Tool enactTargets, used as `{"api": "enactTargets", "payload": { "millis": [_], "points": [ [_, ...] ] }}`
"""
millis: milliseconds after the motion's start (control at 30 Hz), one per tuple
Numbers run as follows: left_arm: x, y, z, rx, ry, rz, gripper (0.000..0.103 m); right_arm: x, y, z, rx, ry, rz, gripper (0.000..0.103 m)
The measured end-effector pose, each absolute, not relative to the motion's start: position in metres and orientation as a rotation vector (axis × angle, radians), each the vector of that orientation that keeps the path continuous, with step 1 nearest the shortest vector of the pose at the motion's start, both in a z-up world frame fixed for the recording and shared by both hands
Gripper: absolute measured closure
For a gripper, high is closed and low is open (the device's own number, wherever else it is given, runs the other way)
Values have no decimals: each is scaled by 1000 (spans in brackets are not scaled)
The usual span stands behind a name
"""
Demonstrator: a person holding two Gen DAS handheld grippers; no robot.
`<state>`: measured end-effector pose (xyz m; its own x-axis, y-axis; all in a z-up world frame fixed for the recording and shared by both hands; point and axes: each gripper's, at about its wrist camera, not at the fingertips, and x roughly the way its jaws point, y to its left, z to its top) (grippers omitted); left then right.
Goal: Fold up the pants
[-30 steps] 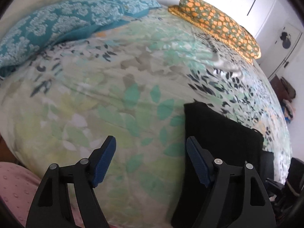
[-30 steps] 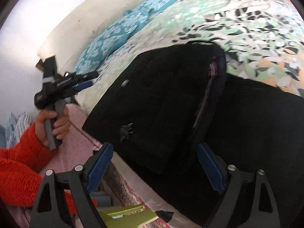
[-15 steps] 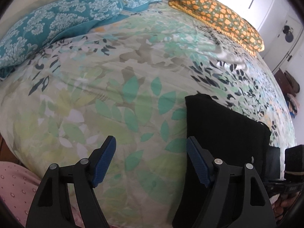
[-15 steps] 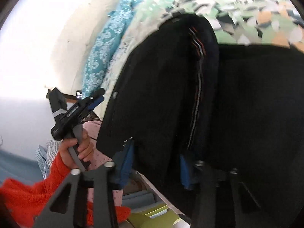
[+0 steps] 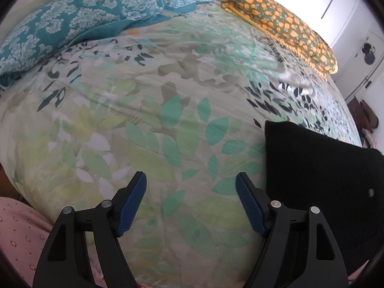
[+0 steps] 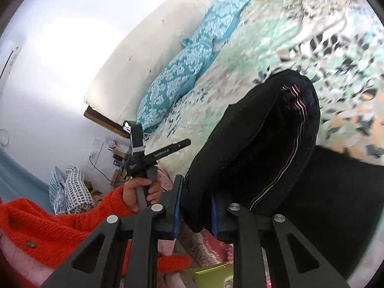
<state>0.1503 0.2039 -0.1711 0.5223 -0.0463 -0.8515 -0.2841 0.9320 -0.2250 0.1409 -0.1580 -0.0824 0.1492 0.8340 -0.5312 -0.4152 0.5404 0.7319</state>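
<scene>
Through my left wrist camera, my left gripper [image 5: 190, 200] hung released, jaws spread wide over the leaf-print bedspread [image 5: 153, 110], touching nothing. The black pants [image 5: 319, 168] lay just beyond my right-hand jaw, flat on the bed. With that side unpinned, I judged the whole garment could drag rather than fold.

Through my right wrist camera, my right gripper [image 6: 194, 210] was clenched on a lifted edge of the pants [image 6: 259, 144], jaws nearly together. So small a bite might slip, dropping the fold crooked.
</scene>
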Motion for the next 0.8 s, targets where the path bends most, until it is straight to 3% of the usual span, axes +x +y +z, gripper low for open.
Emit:
{"api": "enactTargets", "payload": {
  "millis": [233,467,533,633,700,800],
  "points": [
    [152,198,-171,-337,1023,128,25,133,-220,-97,430,1121,780,83],
    [151,181,-170,-265,1024,99,25,128,-273,-201,414,1331,541,83],
    [149,168,-168,-211,1025,69,25,127,-285,-213,494,1310,536,82],
    [144,147,-162,-144,1017,13,25,131,-284,-203,457,1290,539,78],
    [141,132,-156,-114,1009,-32,25,134,-285,-192,406,1288,526,70],
    [133,105,-146,-51,979,-108,23,140,-291,-150,264,1175,431,69]
  ]
}}
